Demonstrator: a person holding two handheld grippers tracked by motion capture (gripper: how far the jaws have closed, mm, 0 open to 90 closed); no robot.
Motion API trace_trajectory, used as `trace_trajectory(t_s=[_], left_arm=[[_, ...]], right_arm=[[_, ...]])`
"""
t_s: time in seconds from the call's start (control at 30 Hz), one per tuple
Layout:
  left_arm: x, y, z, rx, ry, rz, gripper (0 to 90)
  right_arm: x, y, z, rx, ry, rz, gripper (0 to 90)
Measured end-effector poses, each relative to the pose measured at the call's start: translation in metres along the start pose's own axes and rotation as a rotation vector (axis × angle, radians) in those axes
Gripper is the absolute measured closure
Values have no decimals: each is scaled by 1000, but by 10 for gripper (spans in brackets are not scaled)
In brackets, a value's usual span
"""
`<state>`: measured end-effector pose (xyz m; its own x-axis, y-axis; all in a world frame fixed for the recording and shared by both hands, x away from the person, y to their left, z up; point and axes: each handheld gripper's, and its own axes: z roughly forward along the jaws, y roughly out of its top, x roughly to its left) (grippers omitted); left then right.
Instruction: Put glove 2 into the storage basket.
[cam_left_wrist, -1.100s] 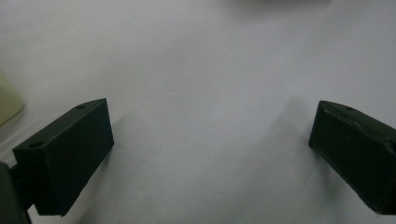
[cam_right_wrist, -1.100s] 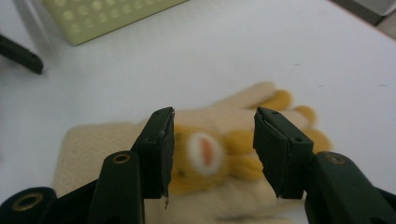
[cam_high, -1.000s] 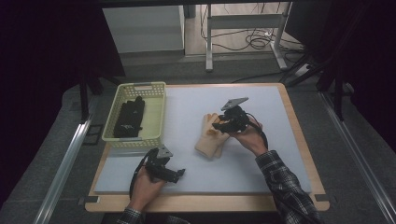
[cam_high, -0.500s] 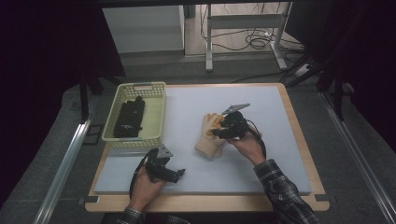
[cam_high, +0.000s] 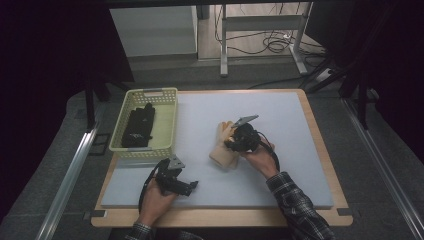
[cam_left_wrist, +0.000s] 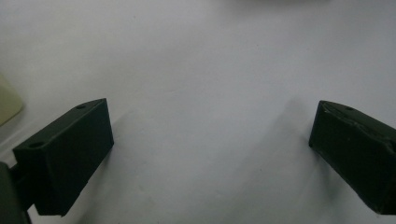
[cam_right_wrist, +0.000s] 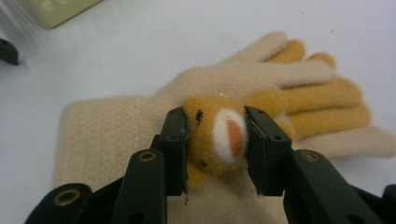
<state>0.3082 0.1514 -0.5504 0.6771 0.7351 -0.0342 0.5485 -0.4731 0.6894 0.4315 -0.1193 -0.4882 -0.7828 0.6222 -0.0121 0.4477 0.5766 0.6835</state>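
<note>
in the middle of the pale mat (cam_high: 280, 150), the right gripper (cam_right_wrist: 215, 140) has its jaws pressed in on the little animal face sewn to the back of a cream and tan glove (cam_right_wrist: 140, 135). the glove lies flat on the mat, its fingers pointing toward the far edge, well apart from the basket. the step in hand looks like the grasp itself, with the lift not yet begun; since the jaws pinch just the soft face patch, the next move calls for a slow, straight raise so the knit does not slip free, then a carry over to the basket. the left gripper (cam_high: 172, 177) rests near the front edge of the mat, its jaws spread wide over bare surface, holding nothing. the yellow basket (cam_high: 150, 93) at the left edge holds a dark glove (cam_high: 139, 125) already.
</note>
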Motion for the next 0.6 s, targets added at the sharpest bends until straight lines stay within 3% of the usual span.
trace_trajectory(t_s=[0.13,0.3,0.5,0.6], left_arm=[[0,0,0,0,-1,-2,0],[0,0,0,-3,-1,-2,0],[0,0,0,-2,-1,0,0],[0,0,0,-2,0,0,0]], right_arm=[[-1,9,-20,-3,35,-80,614],[-1,17,-27,9,53,-142,615],[1,28,-17,49,94,-258,614],[2,28,-4,86,86,-308,608]])
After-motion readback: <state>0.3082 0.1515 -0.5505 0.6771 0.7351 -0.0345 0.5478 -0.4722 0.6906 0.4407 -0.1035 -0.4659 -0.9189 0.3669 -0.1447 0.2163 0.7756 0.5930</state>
